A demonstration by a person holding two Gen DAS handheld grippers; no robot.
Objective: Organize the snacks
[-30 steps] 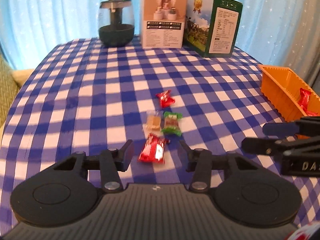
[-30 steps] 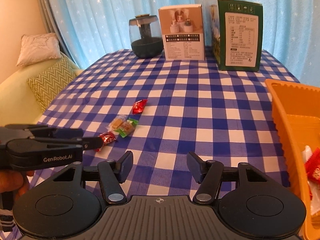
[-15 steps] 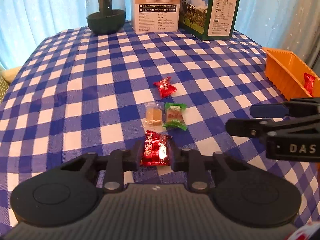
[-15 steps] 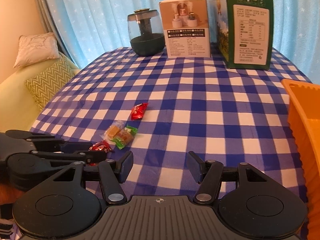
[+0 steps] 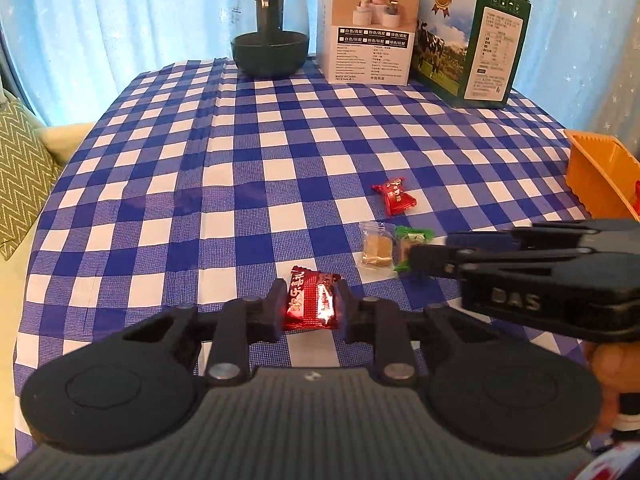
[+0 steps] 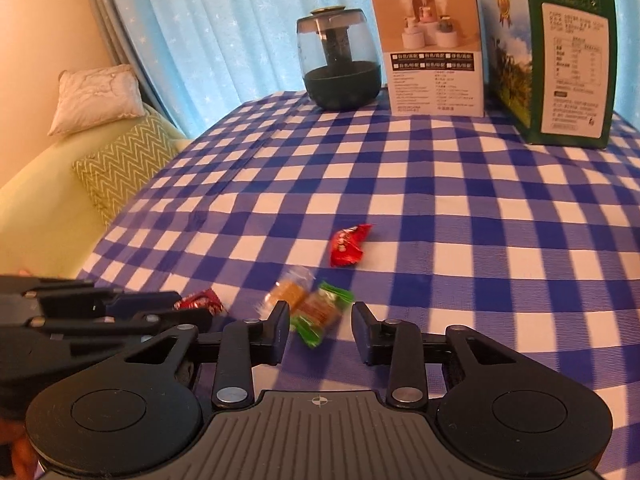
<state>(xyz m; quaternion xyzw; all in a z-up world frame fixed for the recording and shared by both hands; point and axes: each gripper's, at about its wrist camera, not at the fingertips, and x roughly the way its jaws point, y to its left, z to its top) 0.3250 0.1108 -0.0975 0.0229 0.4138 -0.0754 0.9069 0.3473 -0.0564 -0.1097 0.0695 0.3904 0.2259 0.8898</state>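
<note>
A: Candy status, please. What do I have in my left gripper (image 5: 310,306)?

B: I see a red candy (image 5: 311,300) pinched between its 2 fingers, wrapper crinkled, at the near edge of the checked tablecloth (image 5: 240,184).

A: And my right gripper (image 6: 320,330)?

B: Its fingers stand apart, with nothing between them. A green candy (image 6: 320,312) lies on the cloth just ahead of the gap, touching a clear-wrapped candy (image 6: 288,290) on its left.

A: Anything else loose?

B: 1 more red sweet (image 6: 347,245) lies farther out, apart from that pair. In my left view the orange bin (image 5: 600,178) sits at the right edge of the table, with something red inside by its rim.

A: And at the back?

B: A dark jar (image 5: 270,26), a white box (image 5: 366,24) and a green box (image 5: 476,44) stand in a row before the blue curtain (image 5: 120,20).
</note>
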